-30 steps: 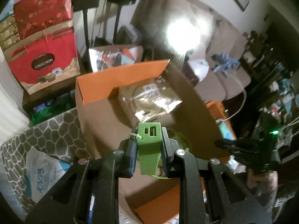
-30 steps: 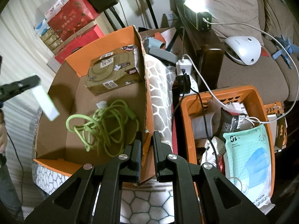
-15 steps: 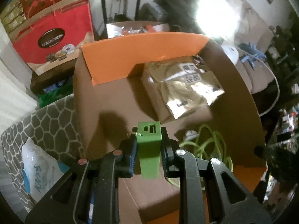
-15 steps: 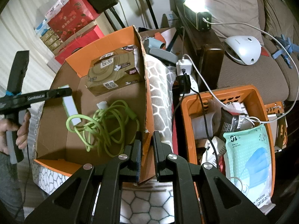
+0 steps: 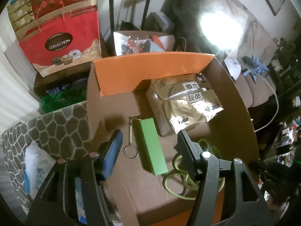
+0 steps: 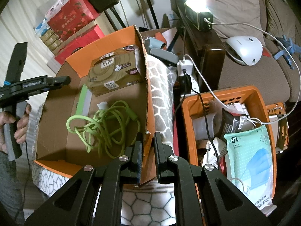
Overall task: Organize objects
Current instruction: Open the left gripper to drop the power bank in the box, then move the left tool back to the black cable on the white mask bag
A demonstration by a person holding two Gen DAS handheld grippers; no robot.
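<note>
A green power bank (image 5: pixel 152 146) with a keyring (image 5: pixel 130 151) lies flat on the floor of the cardboard box (image 5: pixel 120 105), free of the pads. My left gripper (image 5: pixel 149 137) hangs just above it with its jaws opening, one on either side. From the right wrist view the power bank (image 6: pixel 82 101) rests along the box's left wall, under the left gripper (image 6: pixel 58 80), which a hand (image 6: pixel 18 126) holds. My right gripper (image 6: pixel 148 141) is shut on the box's right wall (image 6: pixel 144 98).
A coiled green cable (image 6: pixel 105 124) and a gold tissue pack (image 6: pixel 112 71) share the box. To the right, an orange basket (image 6: pixel 261 98) holds a mask pack (image 6: pixel 248 160) and packets. Red gift bags (image 5: pixel 62 43) stand behind. A lamp (image 6: pixel 197 1) and cords sit beside the sofa.
The left gripper came down into the box and its jaws parted. The power bank left the pads and now lies on the box floor. The right gripper kept still.
</note>
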